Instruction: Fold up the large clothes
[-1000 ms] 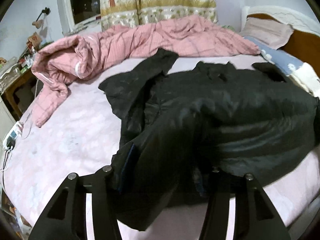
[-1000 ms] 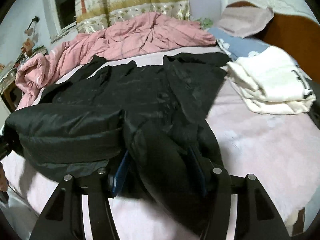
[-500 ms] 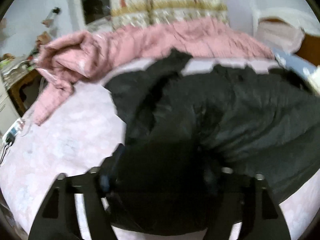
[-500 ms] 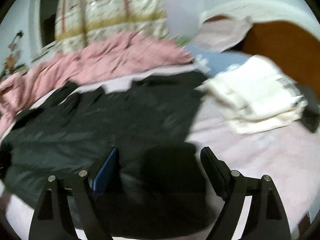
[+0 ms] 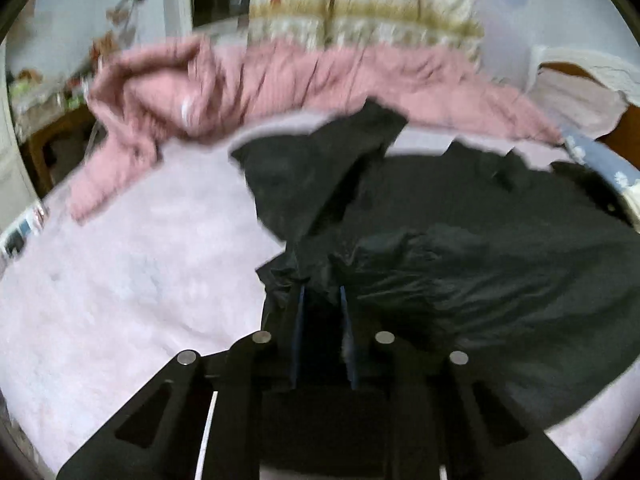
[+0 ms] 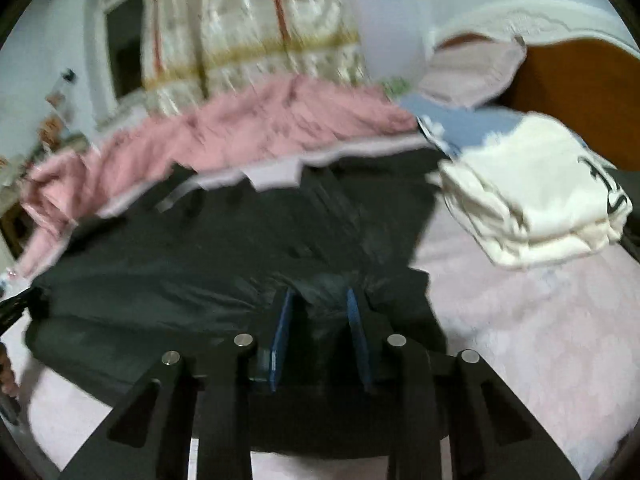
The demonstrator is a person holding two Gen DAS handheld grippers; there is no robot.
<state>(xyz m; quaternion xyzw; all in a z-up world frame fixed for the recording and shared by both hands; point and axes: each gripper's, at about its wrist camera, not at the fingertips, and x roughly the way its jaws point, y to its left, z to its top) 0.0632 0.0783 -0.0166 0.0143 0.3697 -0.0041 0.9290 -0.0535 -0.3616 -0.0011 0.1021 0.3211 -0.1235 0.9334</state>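
- Left gripper (image 5: pixel 320 288): jaws closing, drawn narrow, with a bunched fold of the black jacket (image 5: pixel 480 264) pinched between the blue pads (image 5: pixel 298 320). The cloth puckers where the tips bite, so I read this as a grasp on the jacket's near left edge.
- Right gripper (image 6: pixel 318 292): jaws also closing, somewhat wider than the left pair. A ridge of the same black jacket (image 6: pixel 208 248) sits between the blue pads (image 6: pixel 282 332) and gathers against both inner faces; I take it as gripped at the near right edge.
- The jacket lies spread across the middle of the bed, its near hem lumped up at both grippers. One sleeve or flap reaches toward the far left.
- Bed sheet (image 5: pixel 120 280): pale pink, bare to the left of the jacket and to its right.
- Pink quilt (image 5: pixel 248 80): heaped along the far side of the bed, just beyond the jacket.
- Folded cream garment (image 6: pixel 532 196): on the far right of the sheet, close beside the jacket's right edge; whether they touch cannot be told.
- Patterned curtain (image 6: pixel 248 28) hangs behind the quilt.
- Both views are motion-blurred.
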